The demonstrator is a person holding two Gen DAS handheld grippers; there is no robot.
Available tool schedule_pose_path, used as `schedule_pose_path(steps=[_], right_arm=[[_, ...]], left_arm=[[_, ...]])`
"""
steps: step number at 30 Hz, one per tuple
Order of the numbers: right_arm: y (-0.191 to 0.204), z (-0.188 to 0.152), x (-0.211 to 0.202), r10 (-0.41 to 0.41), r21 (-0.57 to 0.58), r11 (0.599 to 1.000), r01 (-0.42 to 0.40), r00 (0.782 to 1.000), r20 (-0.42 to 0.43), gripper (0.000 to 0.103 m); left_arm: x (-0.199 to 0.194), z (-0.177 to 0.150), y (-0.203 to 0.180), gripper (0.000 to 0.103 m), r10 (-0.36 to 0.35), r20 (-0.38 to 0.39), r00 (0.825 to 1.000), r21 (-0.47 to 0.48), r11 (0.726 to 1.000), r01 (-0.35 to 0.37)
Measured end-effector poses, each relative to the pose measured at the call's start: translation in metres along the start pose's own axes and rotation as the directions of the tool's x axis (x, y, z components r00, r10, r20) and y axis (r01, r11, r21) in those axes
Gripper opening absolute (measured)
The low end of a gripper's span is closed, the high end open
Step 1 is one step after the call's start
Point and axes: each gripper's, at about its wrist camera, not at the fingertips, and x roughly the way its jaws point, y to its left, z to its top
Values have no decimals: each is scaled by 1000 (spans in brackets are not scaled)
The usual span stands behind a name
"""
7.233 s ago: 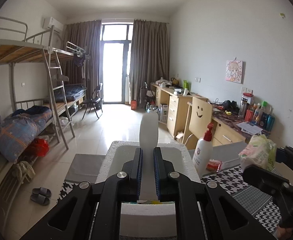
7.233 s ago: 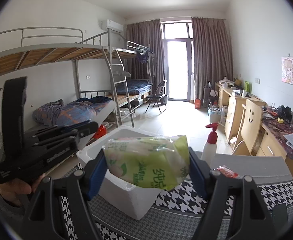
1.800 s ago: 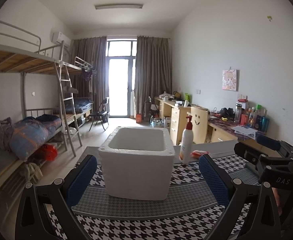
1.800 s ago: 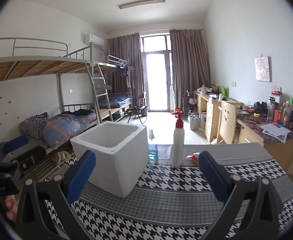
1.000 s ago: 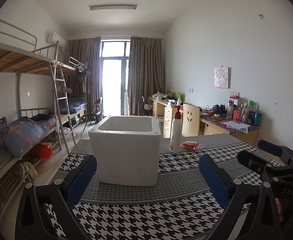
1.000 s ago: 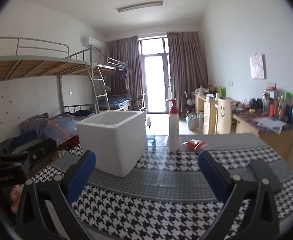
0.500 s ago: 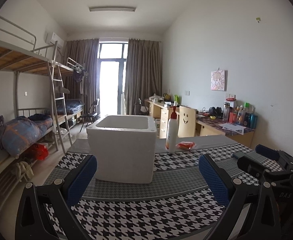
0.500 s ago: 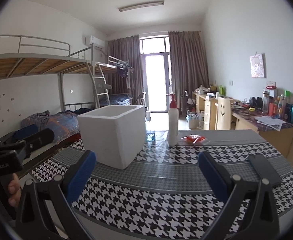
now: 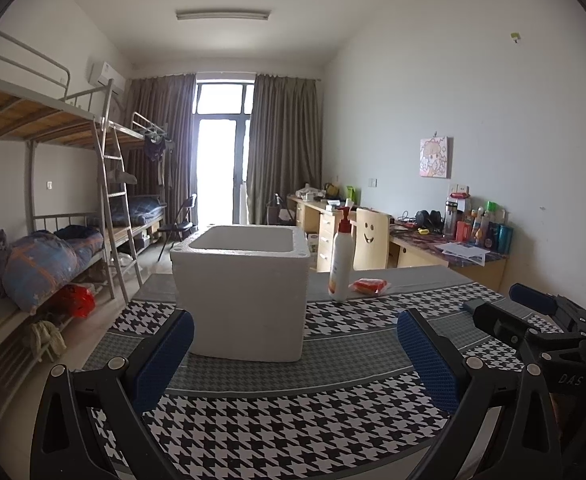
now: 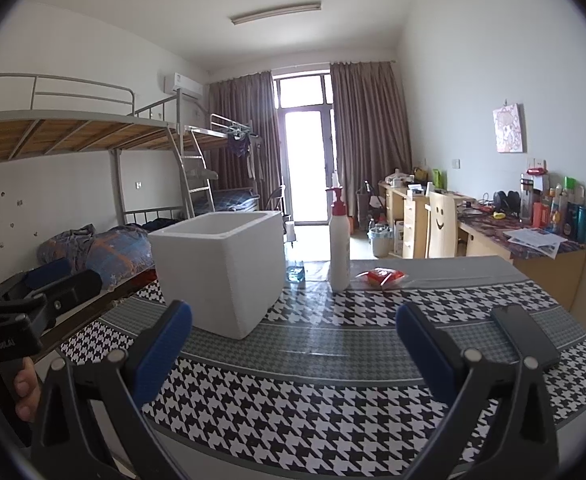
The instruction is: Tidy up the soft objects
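Observation:
A white foam box [image 9: 241, 292] stands on the houndstooth tablecloth [image 9: 293, 432], ahead of both grippers; it also shows in the right wrist view [image 10: 221, 272]. Its inside is hidden from here. My left gripper [image 9: 295, 360] is open and empty, low over the table's near side. My right gripper [image 10: 293, 352] is open and empty too, to the right of the left one. A small red packet [image 9: 369, 286] lies behind the box on the right, also in the right wrist view [image 10: 383, 276].
A white pump bottle [image 10: 339, 244] stands beside the red packet. A black phone [image 10: 525, 338] lies on the cloth at the right. A small blue item [image 10: 295, 274] sits behind the box. Bunk beds at left, desks at right.
Both grippers, shut on soft items over the box 7 s ago, are now open and empty. They have drawn back and lower, so the box looks farther and its opening is nearly edge-on.

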Motion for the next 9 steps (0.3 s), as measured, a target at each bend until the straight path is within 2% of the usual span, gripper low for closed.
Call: schedule_pose_path(steps=[9], right_arm=[[2, 0, 2, 7, -14, 1000, -7, 1000, -9, 103]], left_arm=[[-1, -1, -1, 102, -10, 3, 1000, -1, 1000, 10]])
